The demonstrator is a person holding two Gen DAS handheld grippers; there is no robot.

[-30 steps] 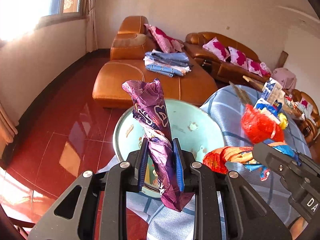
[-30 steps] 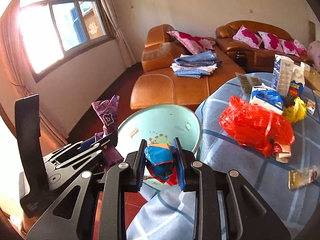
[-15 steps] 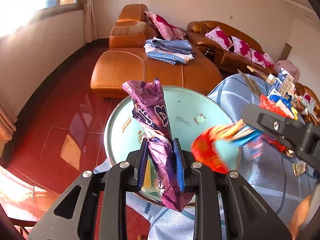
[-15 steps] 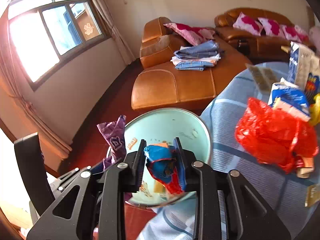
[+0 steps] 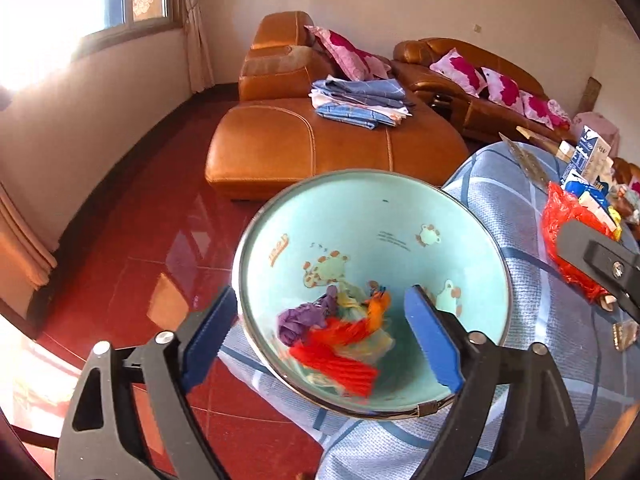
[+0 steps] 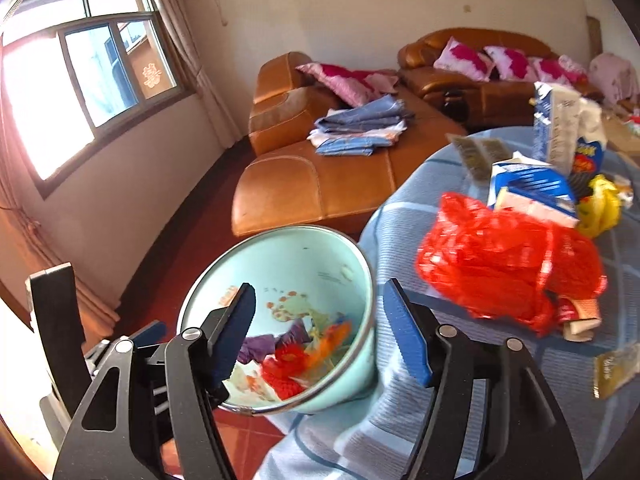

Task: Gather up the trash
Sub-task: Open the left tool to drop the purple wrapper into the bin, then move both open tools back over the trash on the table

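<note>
**Both wrappers are in the basin, but the basin sits at the edge**

At the bottom of each wrist view the jaws stand apart with nothing between them. The left gripper (image 5: 320, 332) and the right gripper (image 6: 320, 328) have both just been opening, and their loads now lie below them. The purple wrapper (image 5: 300, 318) and the orange-red wrapper (image 5: 344, 344) are inside the pale green basin (image 5: 472, 240), at its bottom, mixed with some paper scraps.

The risk I see is the basin itself. In both views it leans toward the cameras, and it seems to rest at the rim of the desk (image 6: 400, 360), partly over the red floor (image 5: 140, 240). If a finger catches its metal rim when the hands pull back, it could tip more and throw the trash on the floor. The two grippers are also close together, so they could knock each other when they turn away.

Farther right in the right wrist view, more trash waits on the blue checked cloth: a red plastic bag (image 6: 508, 256), a gold sachet (image 6: 614, 368) near the right edge, then blue-white cartons (image 6: 556, 132) and a yellow piece (image 6: 600, 204). The red bag is light and crumpled; I think it may slip from a weak grip.

At the far side, upper middle of the frame, stands an orange sofa (image 6: 320, 184) with folded clothes (image 6: 360, 132). It does not block anything.
</note>
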